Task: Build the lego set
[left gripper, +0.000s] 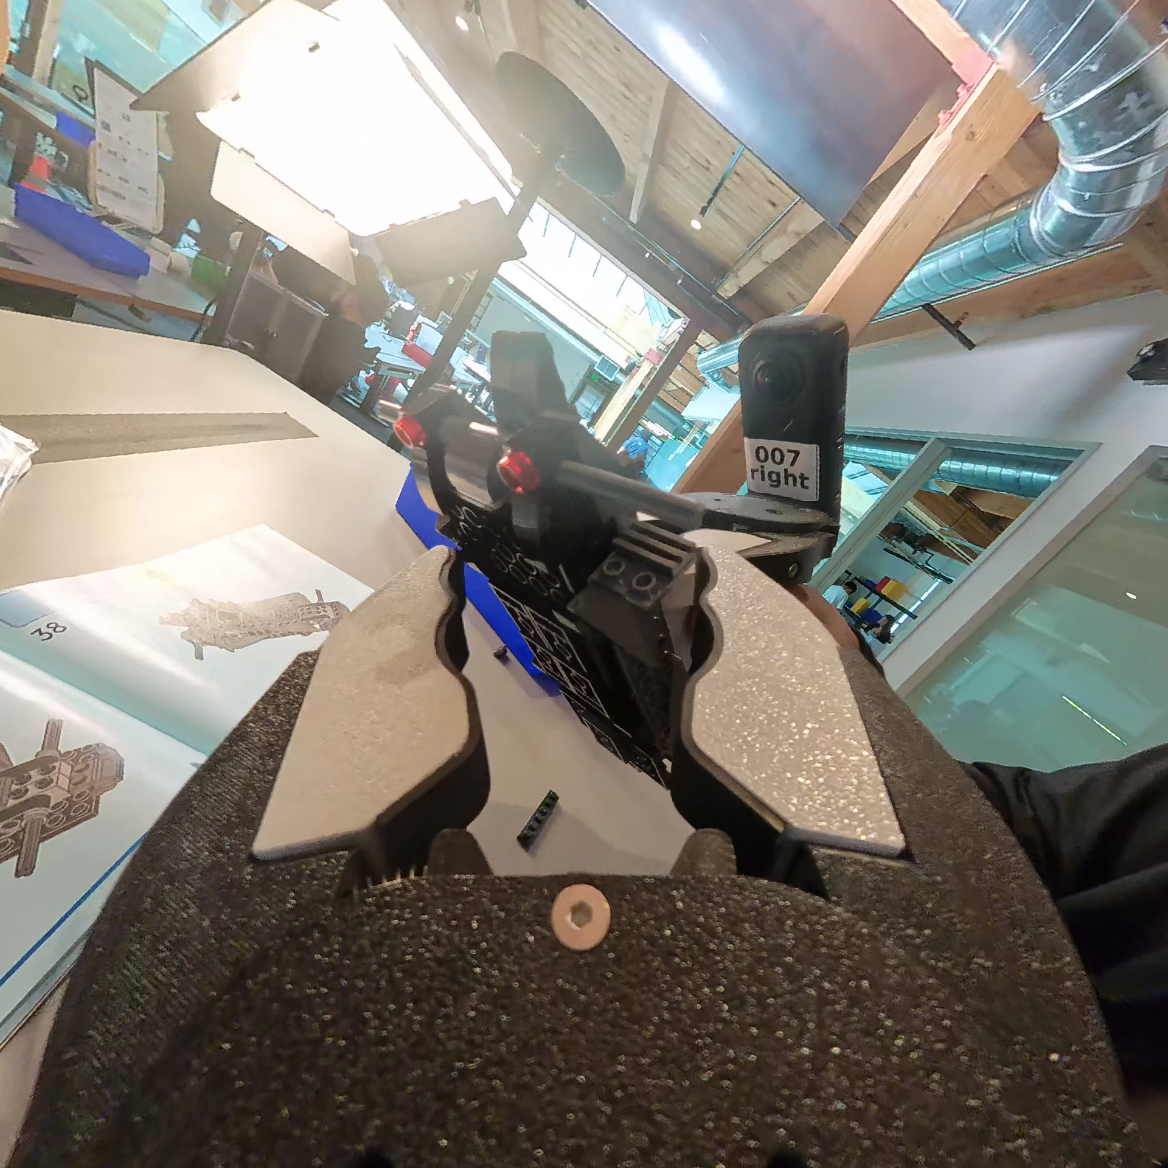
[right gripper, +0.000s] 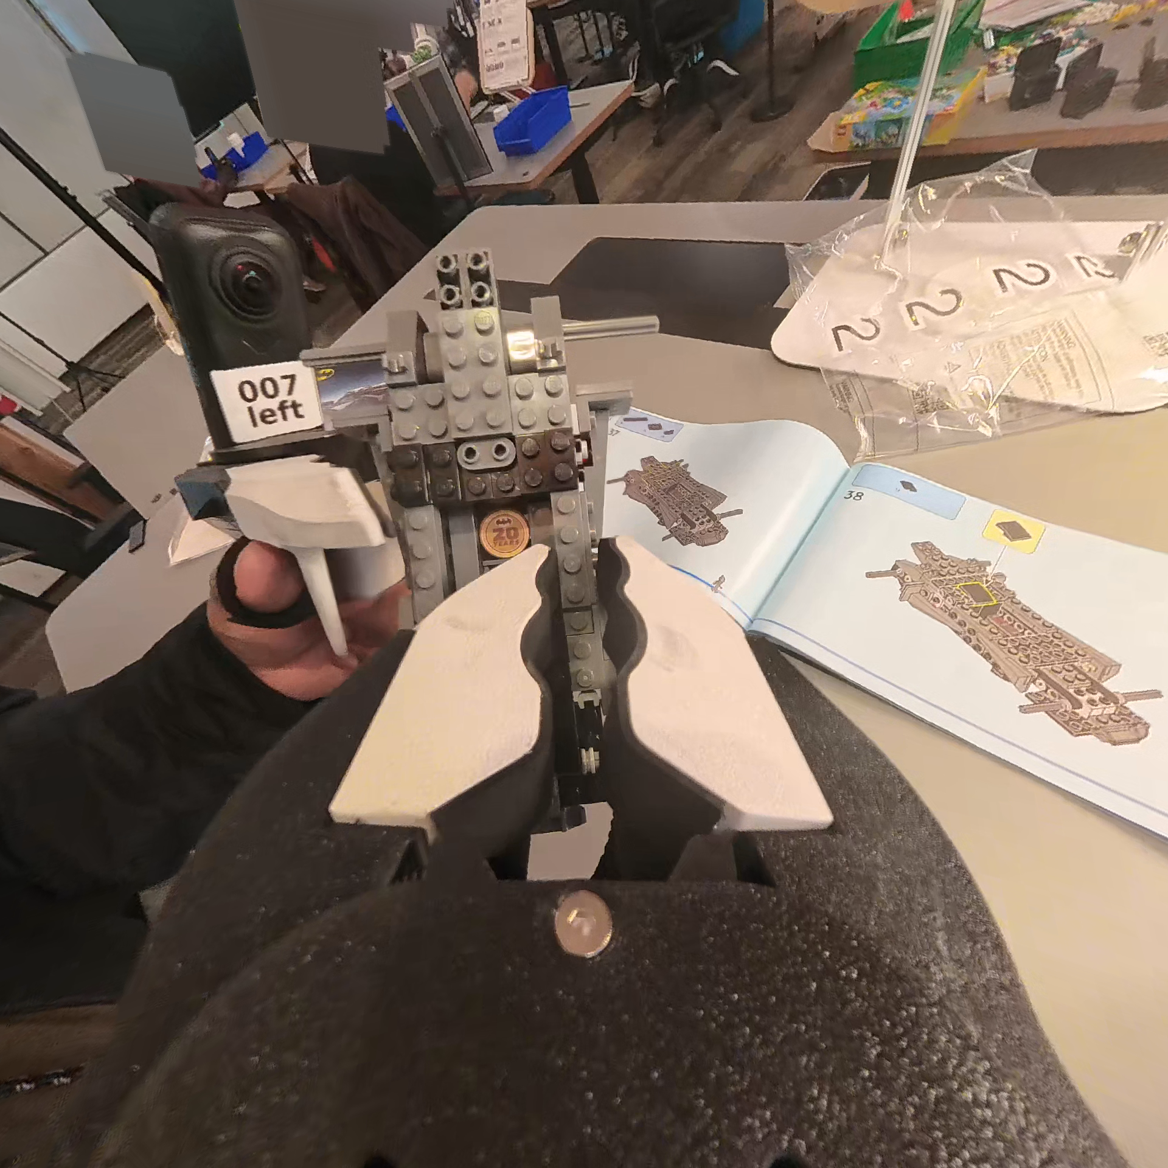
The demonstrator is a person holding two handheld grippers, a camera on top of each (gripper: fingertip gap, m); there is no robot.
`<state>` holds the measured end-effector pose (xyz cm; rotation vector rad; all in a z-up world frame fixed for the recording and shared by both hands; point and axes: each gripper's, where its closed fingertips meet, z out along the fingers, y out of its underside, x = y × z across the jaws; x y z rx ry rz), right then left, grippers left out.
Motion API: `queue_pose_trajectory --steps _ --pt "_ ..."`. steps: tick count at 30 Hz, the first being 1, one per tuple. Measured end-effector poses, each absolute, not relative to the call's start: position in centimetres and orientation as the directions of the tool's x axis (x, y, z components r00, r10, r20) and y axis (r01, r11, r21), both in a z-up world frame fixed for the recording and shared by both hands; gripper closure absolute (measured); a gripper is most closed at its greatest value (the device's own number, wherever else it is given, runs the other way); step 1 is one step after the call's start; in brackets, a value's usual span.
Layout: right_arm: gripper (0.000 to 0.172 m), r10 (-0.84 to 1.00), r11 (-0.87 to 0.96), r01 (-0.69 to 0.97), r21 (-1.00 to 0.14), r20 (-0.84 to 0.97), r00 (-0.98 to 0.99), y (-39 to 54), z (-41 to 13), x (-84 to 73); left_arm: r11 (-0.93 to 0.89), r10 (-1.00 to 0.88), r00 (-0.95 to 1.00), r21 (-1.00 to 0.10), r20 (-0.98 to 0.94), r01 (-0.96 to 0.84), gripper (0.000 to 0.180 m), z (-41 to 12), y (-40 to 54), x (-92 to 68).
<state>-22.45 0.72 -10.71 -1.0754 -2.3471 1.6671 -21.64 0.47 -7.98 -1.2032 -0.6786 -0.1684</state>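
At frame centre, the right gripper [right gripper: 574, 556] clamps one grey studded rail of the upright grey-and-black brick model [right gripper: 480, 404]; the left gripper [left gripper: 578, 569] gapes wide around its far side.

Brick model [right gripper: 480, 430]: upright above table [right gripper: 727, 354], clamped in right gripper [right gripper: 575, 569]. Left gripper [right gripper: 328, 505]: at its left. Open booklet [right gripper: 885, 569]: on table, right of model. 1 plastic bag [right gripper: 979, 303]: behind booklet.
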Motion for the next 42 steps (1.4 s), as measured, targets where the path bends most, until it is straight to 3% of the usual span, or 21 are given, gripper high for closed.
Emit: queue_pose_trajectory --steps 22,28,34,42 --pt "0.16 0.749 0.168 0.326 -0.93 -0.094 -0.656 0.2 -9.5 -22.1 0.389 0.31 0.746 -0.795 0.589 0.465 0.139 -8.3 0.1 -21.1" --pt "0.158 0.743 0.204 0.295 -0.934 -0.049 -0.668 0.4 -9.2 -21.4 0.366 0.304 0.795 -0.835 0.525 0.411 0.143 -8.0 0.0 -20.5" --pt "0.153 0.756 0.326 0.224 -0.918 0.112 -0.645 1.7 -8.4 -20.6 0.322 0.374 0.847 -0.909 0.379 0.265 0.144 -7.6 0.6 -19.9" --pt "0.156 0.736 0.374 0.092 -0.923 0.235 -0.635 2.1 -5.9 -20.0 0.335 0.467 0.808 -0.917 0.36 0.215 0.144 -7.7 -0.4 -20.8"
